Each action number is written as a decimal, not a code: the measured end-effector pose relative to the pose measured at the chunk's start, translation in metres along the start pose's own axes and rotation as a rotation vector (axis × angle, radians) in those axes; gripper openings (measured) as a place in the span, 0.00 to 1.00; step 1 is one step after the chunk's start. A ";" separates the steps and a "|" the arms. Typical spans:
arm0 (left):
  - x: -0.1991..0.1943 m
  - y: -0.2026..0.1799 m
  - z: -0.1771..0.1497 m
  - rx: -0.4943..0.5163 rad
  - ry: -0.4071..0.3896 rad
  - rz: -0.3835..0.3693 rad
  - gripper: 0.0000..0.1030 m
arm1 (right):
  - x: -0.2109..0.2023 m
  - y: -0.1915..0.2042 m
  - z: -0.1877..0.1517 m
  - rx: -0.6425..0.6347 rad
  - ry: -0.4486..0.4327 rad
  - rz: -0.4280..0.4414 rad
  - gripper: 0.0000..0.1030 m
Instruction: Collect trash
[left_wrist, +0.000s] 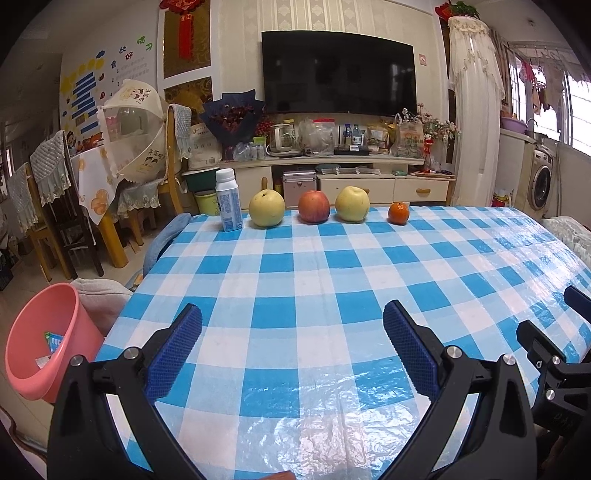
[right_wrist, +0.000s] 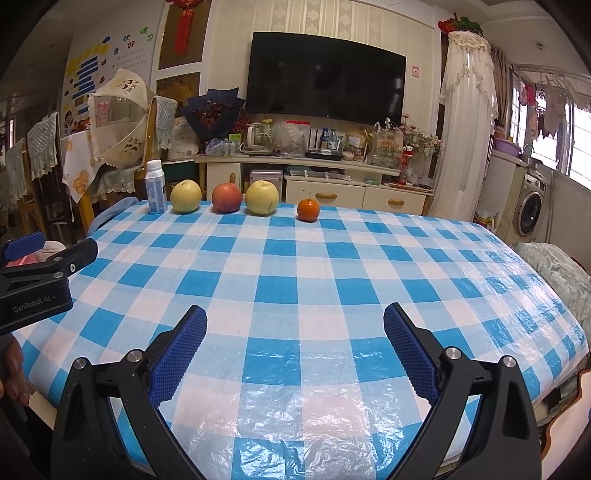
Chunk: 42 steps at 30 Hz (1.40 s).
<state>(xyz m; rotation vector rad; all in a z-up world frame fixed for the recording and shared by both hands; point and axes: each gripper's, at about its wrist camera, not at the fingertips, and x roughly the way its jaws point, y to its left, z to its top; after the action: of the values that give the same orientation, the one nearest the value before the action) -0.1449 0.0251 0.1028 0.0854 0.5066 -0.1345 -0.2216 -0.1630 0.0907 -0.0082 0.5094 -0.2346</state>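
Observation:
A small white bottle with a blue label (left_wrist: 228, 201) (right_wrist: 155, 187) stands upright at the far left edge of the checked table (left_wrist: 332, 280) (right_wrist: 332, 273). A pink bin (left_wrist: 44, 343) sits on the floor off the table's left side, with some wrappers inside. My left gripper (left_wrist: 291, 317) is open over the near part of the table, nothing between its fingers. My right gripper (right_wrist: 295, 319) is open too and holds nothing. The left gripper also shows at the left edge of the right wrist view, the right gripper at the right edge of the left wrist view.
To the right of the bottle along the far edge lie a yellow pear (left_wrist: 266, 209), a red apple (left_wrist: 314, 206), a second yellow pear (left_wrist: 352, 204) and an orange (left_wrist: 398, 213). Chairs and a dining table stand at far left; a TV cabinet stands behind.

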 end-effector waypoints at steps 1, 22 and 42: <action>0.000 -0.001 0.000 0.003 0.000 0.001 0.96 | 0.000 0.000 0.000 0.001 0.001 0.002 0.93; 0.001 -0.004 0.000 0.011 -0.007 -0.004 0.96 | 0.003 0.003 0.002 -0.004 -0.003 0.013 0.93; 0.005 -0.006 0.003 0.046 -0.012 -0.003 0.96 | 0.013 0.001 0.005 -0.004 0.002 0.029 0.93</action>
<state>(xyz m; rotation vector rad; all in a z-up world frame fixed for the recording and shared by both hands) -0.1399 0.0178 0.1022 0.1285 0.4921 -0.1496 -0.2078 -0.1653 0.0892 -0.0040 0.5120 -0.2054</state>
